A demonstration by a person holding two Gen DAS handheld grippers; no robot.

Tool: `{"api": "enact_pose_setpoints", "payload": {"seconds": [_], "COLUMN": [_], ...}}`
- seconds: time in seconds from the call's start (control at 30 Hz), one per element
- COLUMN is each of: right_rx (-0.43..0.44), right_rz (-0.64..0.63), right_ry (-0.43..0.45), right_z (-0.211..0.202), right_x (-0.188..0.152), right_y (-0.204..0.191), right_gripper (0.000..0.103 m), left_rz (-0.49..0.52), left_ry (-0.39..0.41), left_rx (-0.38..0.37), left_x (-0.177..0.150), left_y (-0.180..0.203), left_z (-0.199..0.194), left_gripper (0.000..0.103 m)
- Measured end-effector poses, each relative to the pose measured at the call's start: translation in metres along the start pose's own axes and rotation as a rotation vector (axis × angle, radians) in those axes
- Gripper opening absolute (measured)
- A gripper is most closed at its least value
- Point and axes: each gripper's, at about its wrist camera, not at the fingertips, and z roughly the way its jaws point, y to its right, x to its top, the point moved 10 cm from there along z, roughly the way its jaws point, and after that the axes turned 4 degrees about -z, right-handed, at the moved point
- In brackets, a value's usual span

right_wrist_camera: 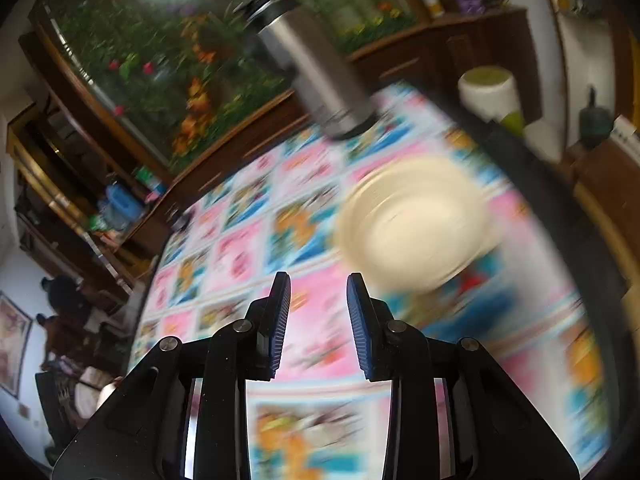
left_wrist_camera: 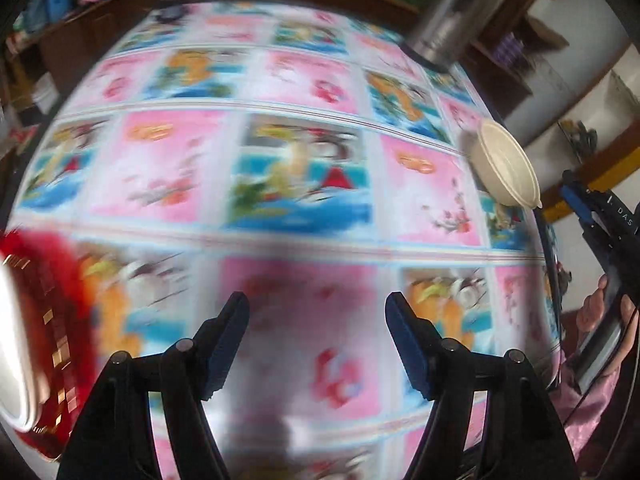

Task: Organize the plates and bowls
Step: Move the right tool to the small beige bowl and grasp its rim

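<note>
A cream bowl (left_wrist_camera: 504,168) sits near the right edge of the round table with the pink and blue patterned cloth (left_wrist_camera: 280,160). In the right wrist view the same bowl (right_wrist_camera: 416,220) lies upright just ahead and right of my right gripper (right_wrist_camera: 318,320), blurred by motion. My right gripper is open with a narrow gap and holds nothing. My left gripper (left_wrist_camera: 316,340) is wide open and empty above the cloth. A red plate with gold squares and a white rim (left_wrist_camera: 36,340) shows at the far left of the left wrist view.
A steel flask (left_wrist_camera: 448,20) stands at the table's far right; it also shows in the right wrist view (right_wrist_camera: 312,72). A white and green jar (right_wrist_camera: 490,92) stands beyond the table edge. Wooden cabinets and a flower picture (right_wrist_camera: 180,52) surround the table.
</note>
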Motion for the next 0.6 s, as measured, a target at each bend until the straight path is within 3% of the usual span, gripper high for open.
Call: {"api": "enact_pose_setpoints", "payload": {"seconds": [0.17,0.27,0.43,0.6], "right_rx": [-0.015,0.045,0.173,0.188], "right_rz": [0.075,0.161,0.271,0.325], "right_ry": [0.034,0.052,-0.028,-0.006], "right_z": [0.003,0.017,0.045,0.038], "right_x": [0.038,0.048,0.03,0.03], "right_y": [0.064,0.088,0.099,0.103], "right_gripper": [0.028,0.028,0.028,0.028], "left_rz": [0.023,0.03,0.028,-0.008], "left_ry": [0.006,0.028,0.059,0.076], "left_rx": [-0.01,-0.013,-0.016,-0.028], "left_x": [0.036,0.056,0.082,0.101], "left_y": [0.056,0.084,0.124,0.151], "left_z": [0.019,0.028,0.049,0.067], "left_gripper": [0.071,0.071,0.071,0.071]}}
